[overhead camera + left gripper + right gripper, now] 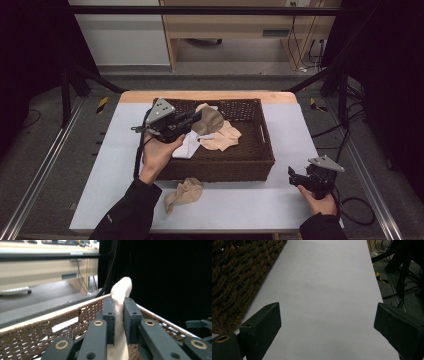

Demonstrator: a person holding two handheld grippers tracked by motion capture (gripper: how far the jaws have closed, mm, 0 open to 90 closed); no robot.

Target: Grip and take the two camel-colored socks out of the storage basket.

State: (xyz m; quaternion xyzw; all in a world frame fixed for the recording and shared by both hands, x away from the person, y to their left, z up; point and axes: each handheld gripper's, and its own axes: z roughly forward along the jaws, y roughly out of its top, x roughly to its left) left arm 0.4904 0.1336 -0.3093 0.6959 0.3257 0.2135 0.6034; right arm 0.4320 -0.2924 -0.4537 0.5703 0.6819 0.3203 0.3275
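Observation:
A dark brown wicker basket [265,145] stands in the middle of the pale table [295,130]. My left gripper [196,119] hovers over the basket's left half, shut on a white sock [187,145] that hangs down into it. In the left gripper view the sock [120,290] is pinched between the jaws and its fold pokes up past my left gripper [119,315]. A taupe sock [210,121] and a beige sock [224,138] lie in the basket. My right gripper [293,176] rests low at the table's right front, open, with bare table between its fingers [262,322].
A crumpled beige sock [184,193] lies on the table in front of the basket. The basket's woven wall [234,277] is just left of my right gripper [327,317]. Past the table's edges are metal rails, cables and dark curtains.

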